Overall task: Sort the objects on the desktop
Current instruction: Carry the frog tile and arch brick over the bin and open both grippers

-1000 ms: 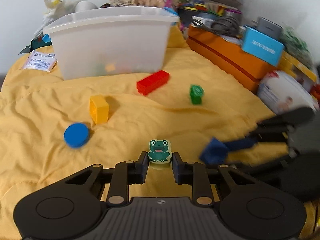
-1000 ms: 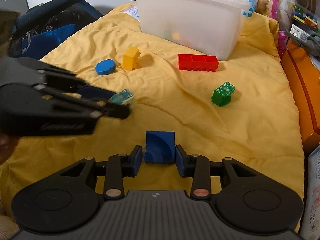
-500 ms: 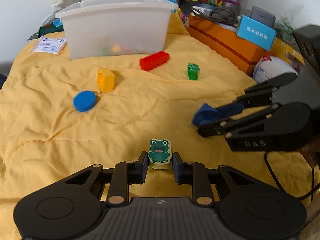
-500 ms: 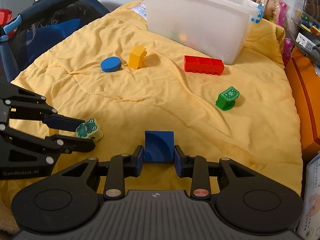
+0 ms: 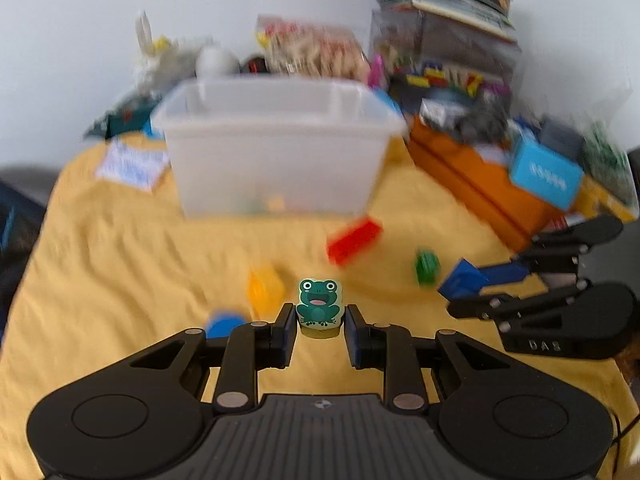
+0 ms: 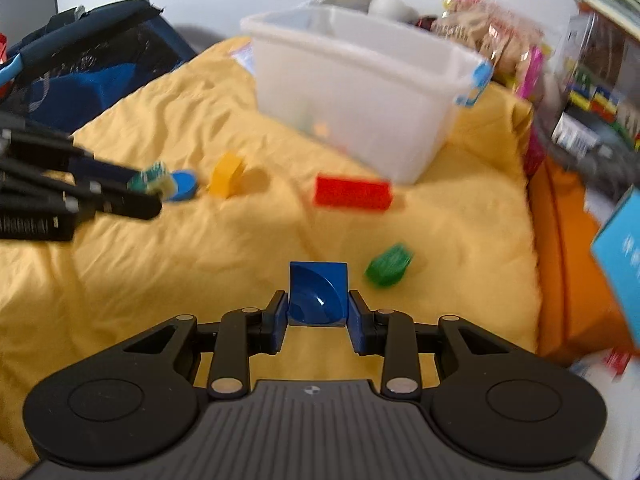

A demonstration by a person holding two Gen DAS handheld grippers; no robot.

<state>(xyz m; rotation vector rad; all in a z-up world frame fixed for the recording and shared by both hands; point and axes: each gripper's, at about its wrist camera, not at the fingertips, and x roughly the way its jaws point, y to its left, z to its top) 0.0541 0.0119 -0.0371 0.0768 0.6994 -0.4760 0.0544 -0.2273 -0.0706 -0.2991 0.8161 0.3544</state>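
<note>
Frog piece (image 5: 318,303): pinched between the pads of the left claw (image 5: 319,322), lifted above the yellow cloth (image 5: 120,280).
Blue block (image 6: 318,299): pinched in the right claw (image 6: 318,314), whose jaws have just been closing on it; also off the cloth.
Clear bin (image 5: 276,160): beyond both claws, at the far side of the cloth, a few small pieces inside.
Loose pieces on cloth: red brick (image 6: 352,193), green piece (image 6: 389,265), yellow block (image 6: 227,175), blue disc (image 6: 184,185), between claws and bin.
Surroundings: orange box (image 5: 476,184) to the right, dark bag (image 6: 92,64) to the left.
</note>
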